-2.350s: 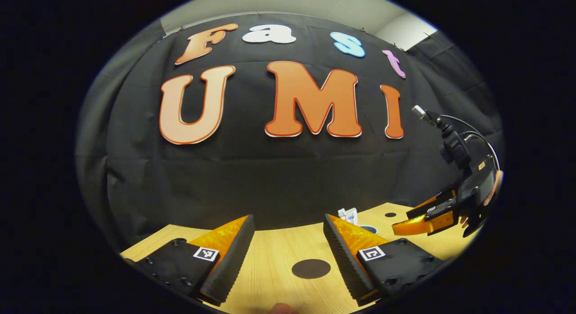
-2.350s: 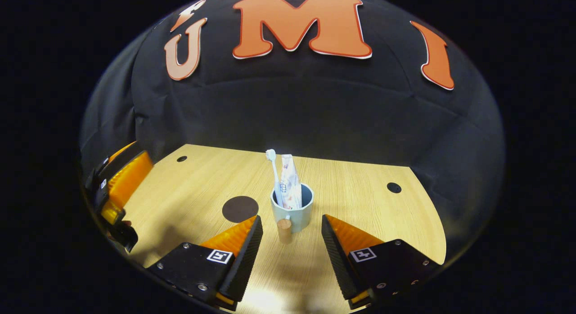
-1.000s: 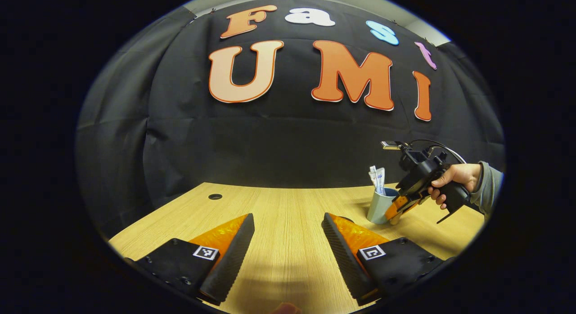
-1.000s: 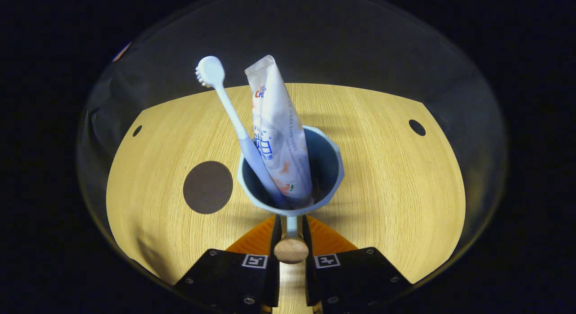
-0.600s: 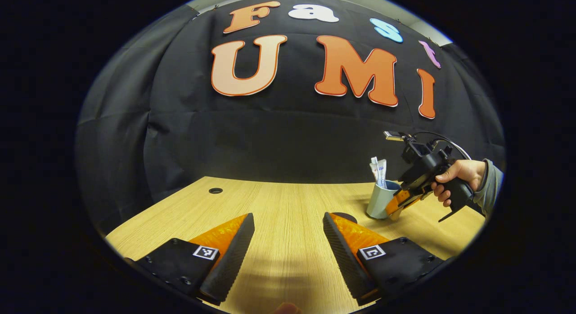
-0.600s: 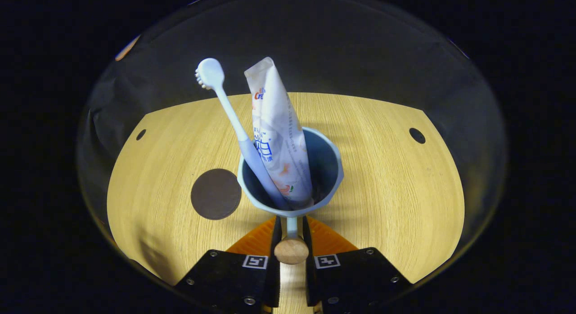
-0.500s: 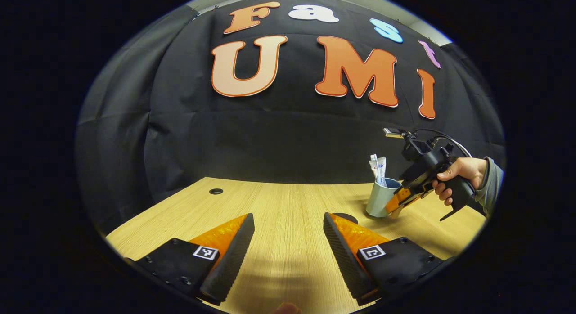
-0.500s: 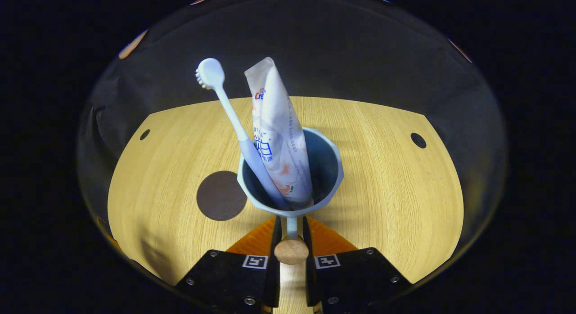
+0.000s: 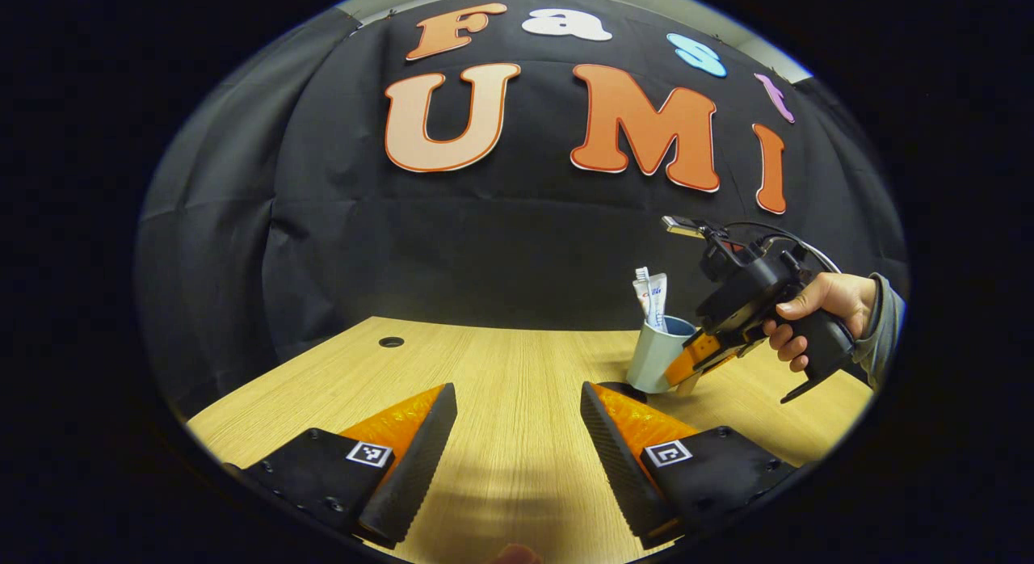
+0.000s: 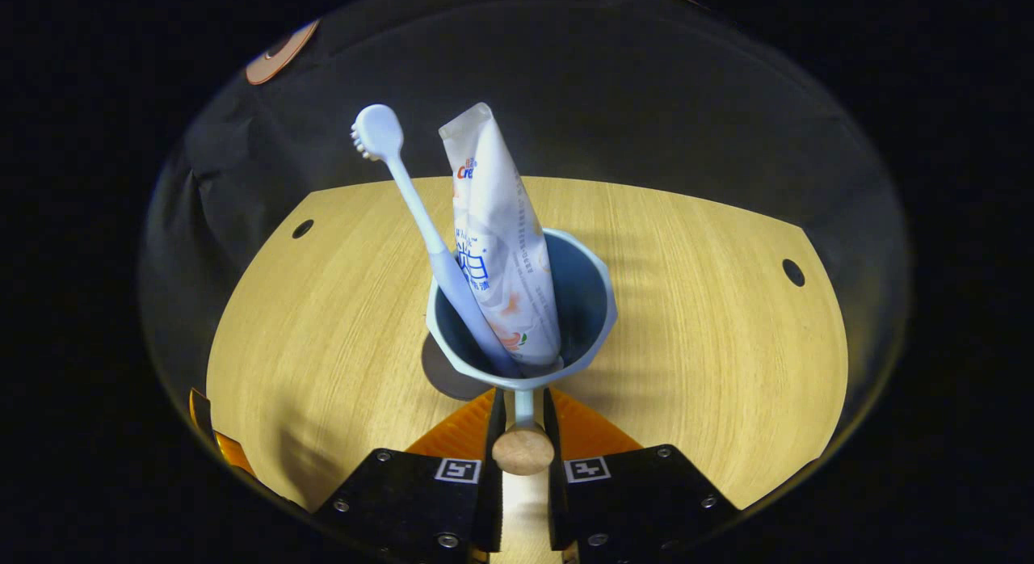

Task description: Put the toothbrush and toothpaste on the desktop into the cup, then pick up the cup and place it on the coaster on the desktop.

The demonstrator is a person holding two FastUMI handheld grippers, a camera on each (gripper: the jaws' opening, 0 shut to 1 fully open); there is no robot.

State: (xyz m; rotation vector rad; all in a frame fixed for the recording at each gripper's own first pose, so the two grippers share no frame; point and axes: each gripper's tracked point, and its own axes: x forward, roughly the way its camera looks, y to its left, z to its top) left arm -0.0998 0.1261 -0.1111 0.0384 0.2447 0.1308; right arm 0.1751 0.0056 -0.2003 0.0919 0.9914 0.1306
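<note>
My right gripper (image 10: 523,406) is shut on the handle of a pale blue cup (image 10: 583,305), holding it above the wooden desktop (image 10: 711,338). A light blue toothbrush (image 10: 404,192) and a white toothpaste tube (image 10: 501,233) stand inside the cup. The dark round coaster (image 10: 440,374) peeks out from under the cup's left side. In the left gripper view the cup (image 9: 650,355) hangs over the coaster (image 9: 618,388), with the right gripper (image 9: 687,366) and a hand (image 9: 816,305) behind it. My left gripper (image 9: 517,443) is open over the desk, holding nothing.
Small dark holes sit in the desktop at the far left (image 10: 303,228) and far right (image 10: 792,272). The black cloth wall closes the back of the desk. A grey sleeve (image 9: 884,330) shows at the right edge.
The right gripper has carried the cup to the left, so the coaster has slid from beside the cup to mostly beneath it. The left gripper has stayed nearly still.
</note>
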